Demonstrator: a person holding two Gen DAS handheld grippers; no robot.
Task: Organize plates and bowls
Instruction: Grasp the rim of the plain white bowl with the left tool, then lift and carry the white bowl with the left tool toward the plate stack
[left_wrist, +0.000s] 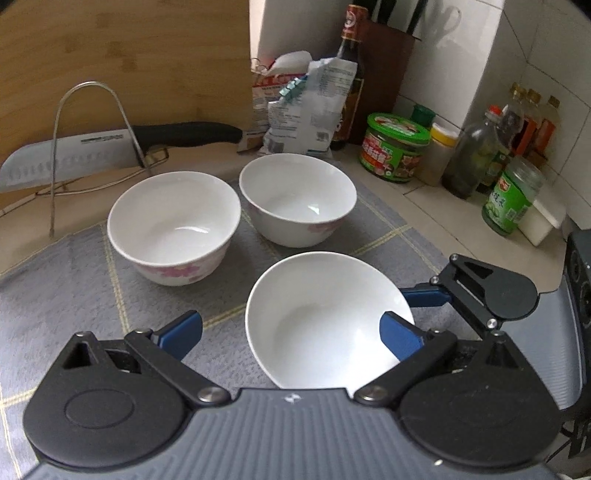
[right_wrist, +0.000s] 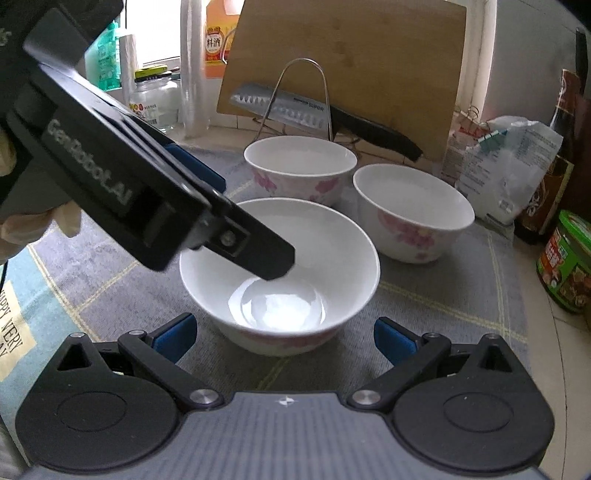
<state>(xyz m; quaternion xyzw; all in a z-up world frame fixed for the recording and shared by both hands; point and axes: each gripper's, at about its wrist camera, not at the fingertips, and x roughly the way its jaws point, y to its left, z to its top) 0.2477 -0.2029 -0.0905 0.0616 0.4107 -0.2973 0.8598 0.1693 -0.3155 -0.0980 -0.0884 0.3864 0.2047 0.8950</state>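
The left hand-held gripper is spread, one pad inside the nearest bowl (two more behind), while the right hand-held gripper is spread too.

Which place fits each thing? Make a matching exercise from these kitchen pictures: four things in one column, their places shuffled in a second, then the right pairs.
Things:
1. kitchen knife
2. nearest bowl
3. green-lidded tub
4. bamboo cutting board

Places:
A. leaning upright at the back
B. on the tiled counter, right of the mat
C. across the wire rack
D. on the grey mat, one finger of the left gripper inside its rim

Pairs: 1-C, 2-D, 3-B, 4-A
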